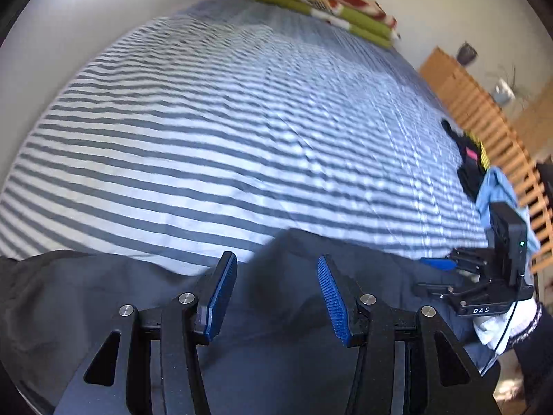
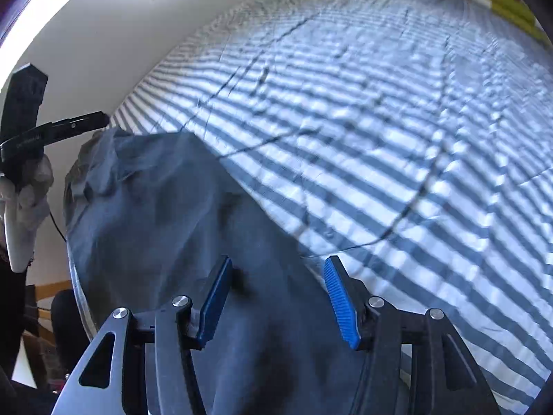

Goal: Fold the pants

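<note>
Both the left gripper [image 1: 276, 297] and right gripper [image 2: 276, 302] hung part-open above the dark pants [image 2: 166, 214], gripping nothing.

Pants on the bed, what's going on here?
A person holds a gripper in each hand over dark pants lying on a striped bedspread. The left gripper and the right gripper are both open above the fabric, nothing pinched. The pants lie loosely spread along the near edge of the bed, not neatly folded. A folded green blanket sits at the far end.

Pants [image 2: 166, 214] matt dark cloth; bedsheet [image 1: 207, 121] striped crinkled cotton; slats [image 1: 484, 117] wood.
</note>
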Demonstrator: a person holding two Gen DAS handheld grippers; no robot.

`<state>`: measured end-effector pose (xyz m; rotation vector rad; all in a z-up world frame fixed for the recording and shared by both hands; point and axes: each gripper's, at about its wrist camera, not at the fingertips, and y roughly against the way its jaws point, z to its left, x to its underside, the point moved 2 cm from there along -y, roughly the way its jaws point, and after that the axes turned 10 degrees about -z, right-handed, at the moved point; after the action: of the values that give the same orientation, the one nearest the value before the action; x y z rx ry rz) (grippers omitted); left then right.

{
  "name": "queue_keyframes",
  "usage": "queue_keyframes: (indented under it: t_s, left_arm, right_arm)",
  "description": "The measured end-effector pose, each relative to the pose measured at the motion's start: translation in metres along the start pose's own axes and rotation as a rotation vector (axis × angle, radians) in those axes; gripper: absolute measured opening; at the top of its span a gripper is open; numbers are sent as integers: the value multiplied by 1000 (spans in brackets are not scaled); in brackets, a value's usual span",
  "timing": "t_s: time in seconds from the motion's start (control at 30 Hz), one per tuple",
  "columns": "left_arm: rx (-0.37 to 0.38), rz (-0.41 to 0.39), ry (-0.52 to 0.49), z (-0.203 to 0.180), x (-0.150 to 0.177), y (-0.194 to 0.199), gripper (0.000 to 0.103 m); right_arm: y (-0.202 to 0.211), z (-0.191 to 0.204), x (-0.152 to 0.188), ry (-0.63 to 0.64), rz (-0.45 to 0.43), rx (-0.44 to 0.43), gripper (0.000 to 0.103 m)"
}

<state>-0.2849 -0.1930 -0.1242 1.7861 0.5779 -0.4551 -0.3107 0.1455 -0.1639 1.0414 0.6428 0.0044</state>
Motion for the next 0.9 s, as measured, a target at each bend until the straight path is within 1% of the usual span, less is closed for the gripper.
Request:
queue_keyframes:
  t_s: [0.03, 0.07, 0.1, 0.13, 0.17, 0.2, 0.23, 0.3, 0.33, 0.37, 0.4, 0.47, 0.53, 0.57, 0.6, 0.63, 0.67, 0.73, 0.77, 0.8, 0.83, 0.87, 0.9]
  left_arm:
    - [11, 15, -6, -11, 3, -3, 53]
    - [27, 30, -3, -18, 7, -8, 53]
    - [44, 44, 5, -25, 11, -11, 53]
    - [61, 57, 16, -30, 15, -15, 53]
    - [75, 68, 20, -36, 17, -23, 54]
    - [89, 75, 23, -41, 21, -23, 57]
    - [98, 79, 25, -50, 28, -25, 58]
    - [128, 92, 40, -61, 40, -20, 60]
    - [137, 100, 50, -64, 45, -16, 61]
    - [142, 108, 55, -69, 52, -9, 62]
    - [145, 112, 62, -72, 59, -7, 63]
    - [147, 135, 79, -77, 71, -4, 63]
    - [133, 140, 67, -80, 81, -2, 63]
    - [113, 140, 53, -81, 86, -2, 61]
    - [94, 141, 46, -80, 91, -3, 44]
    - [86, 146, 55, -78, 94, -5, 32]
    - [87, 146, 69, -75, 96, -5, 24]
    - [87, 123, 79, -68, 100, 0, 14]
    - [80, 111, 83, -64, 102, 3, 5]
    - [85, 102, 93, -60, 103, 7, 4]
    - [95, 99, 102, -57, 105, 9, 4]
    - [116, 92, 119, -53, 106, 12, 4]
    - [151, 78, 141, -49, 108, 18, 4]
  right_arm:
    - [1, 7, 2, 21, -3, -17, 37]
    - [4, 15, 5, 47, -5, -27, 18]
    - [10, 24, 9, 67, -17, -31, 6]
    - [16, 34, 15, 82, -38, -33, 5]
    - [23, 44, 21, 100, -53, -54, 5]
    - [25, 52, 25, 117, -60, -62, 3]
    - [30, 63, 32, 145, -79, -48, 2]
    - [40, 87, 46, 249, -138, 15, 2]
    - [46, 102, 56, 323, -175, 46, 2]
    - [47, 116, 66, 384, -184, 53, 2]
    - [49, 126, 73, 425, -199, 81, 2]
    - [45, 152, 96, 564, -233, 148, 2]
    - [39, 172, 117, 690, -248, 201, 2]
    - [35, 180, 125, 735, -244, 203, 2]
    - [32, 187, 133, 768, -234, 197, 2]
    - [29, 190, 137, 779, -229, 196, 3]
    - [27, 192, 139, 786, -222, 198, 3]
    - [27, 190, 139, 784, -212, 208, 6]
    - [28, 187, 136, 769, -203, 204, 8]
    - [32, 182, 132, 742, -196, 190, 15]
    - [37, 177, 128, 709, -193, 170, 25]
    - [44, 169, 121, 657, -187, 134, 31]
    - [51, 159, 113, 597, -180, 94, 43]
